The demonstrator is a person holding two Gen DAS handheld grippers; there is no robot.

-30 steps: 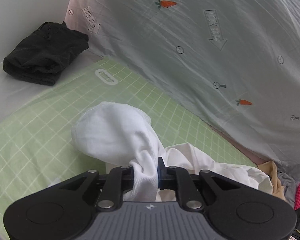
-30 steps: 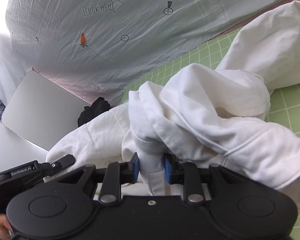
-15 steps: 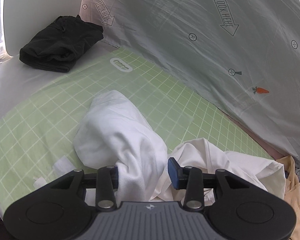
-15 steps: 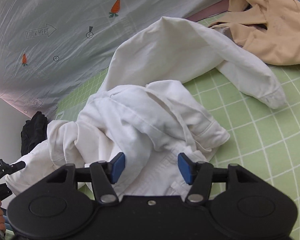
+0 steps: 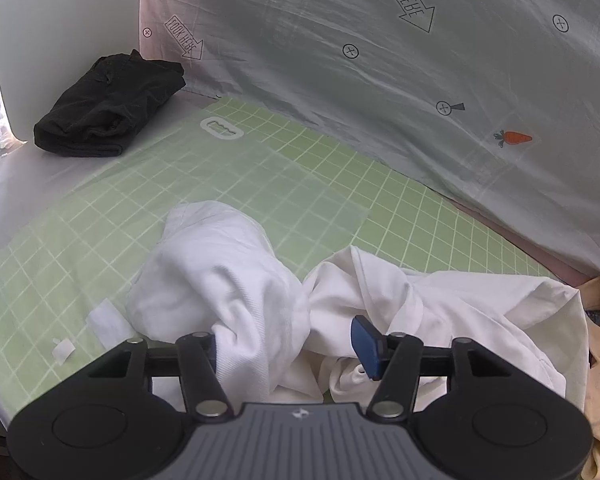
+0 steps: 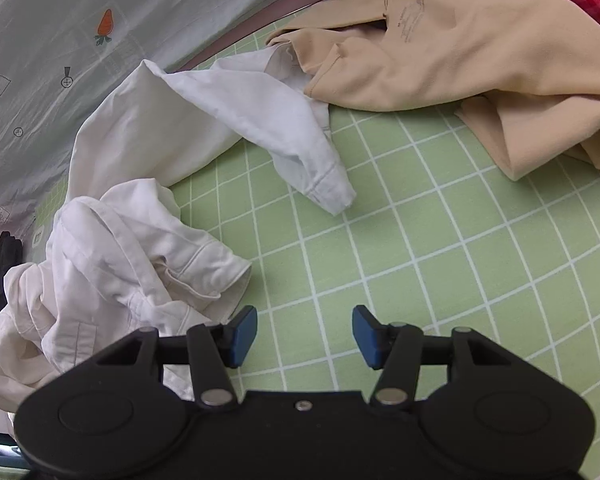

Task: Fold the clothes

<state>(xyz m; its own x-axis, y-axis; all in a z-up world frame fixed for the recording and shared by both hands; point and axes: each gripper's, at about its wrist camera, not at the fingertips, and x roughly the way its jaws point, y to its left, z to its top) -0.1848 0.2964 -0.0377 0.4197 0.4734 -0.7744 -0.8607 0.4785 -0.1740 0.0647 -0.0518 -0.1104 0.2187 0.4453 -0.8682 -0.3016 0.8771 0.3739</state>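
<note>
The white shirt (image 6: 140,240) lies crumpled in a heap on the green grid mat (image 6: 420,260), one cuffed sleeve (image 6: 300,152) flung out across the squares toward the beige garment (image 6: 460,52) piled at the mat's far end; bunched like this it cannot be folded, so it looks set down only to be taken up again at better points. The left gripper (image 5: 290,346) hangs low over the heap with its jaws spread wide, a thick fold of the shirt bulging up between them and lying against the near finger but pinched by neither pad, which suggests a grasp not yet made. The right gripper (image 6: 304,336) hovers beside the heap over bare mat, jaws likewise spread and holding nothing, apart from the cloth, probably free to reach for the loose sleeve or a hem so the shirt can be drawn flat. Well away, off the mat's far corner, a black garment (image 5: 108,106) sits as a folded bundle, likely a finished piece put aside. A grey printed sheet (image 5: 380,80) hangs behind as backdrop.
</note>
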